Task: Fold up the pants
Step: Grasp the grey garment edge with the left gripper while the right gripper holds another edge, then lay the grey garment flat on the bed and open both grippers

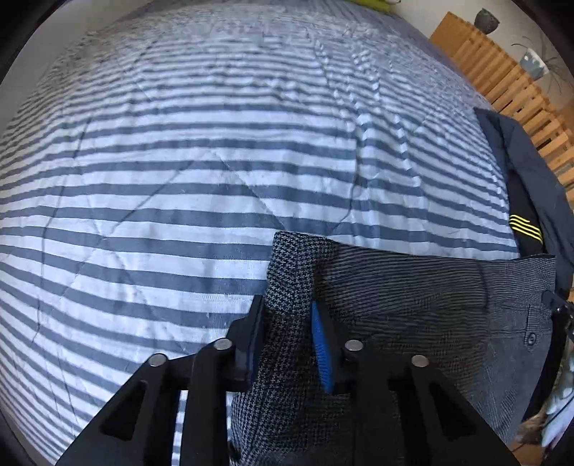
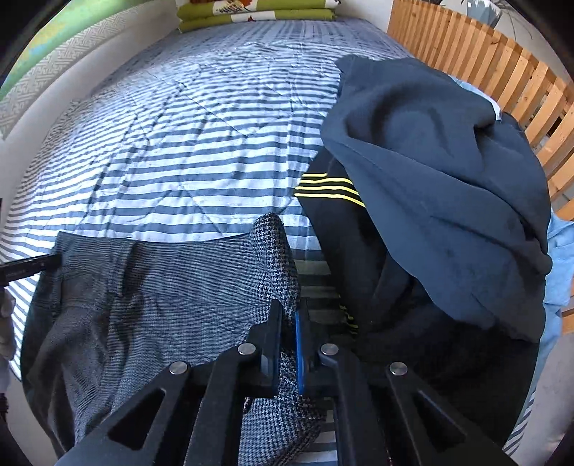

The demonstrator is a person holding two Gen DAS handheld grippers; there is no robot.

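Grey houndstooth pants [image 1: 412, 286] hang stretched between both grippers, above the striped bed. In the left wrist view my left gripper [image 1: 287, 308] is shut on the waistband's left corner, a fold of cloth standing up between its fingers. A buttoned back pocket [image 1: 534, 333] shows at the right. In the right wrist view the same pants [image 2: 143, 286] spread to the left, and my right gripper [image 2: 287, 315] is shut on the other waistband corner. The left gripper's black finger [image 2: 32, 267] shows at the pants' far left edge. The legs hang down out of sight.
A blue-and-white striped quilt [image 1: 179, 179] covers the bed [image 2: 161, 143]. A heap of dark navy clothes with yellow stripes [image 2: 430, 197] lies at the right, next to a wooden slatted rail [image 2: 502, 71]. Green folded cushions [image 2: 258, 12] sit at the bed's far end.
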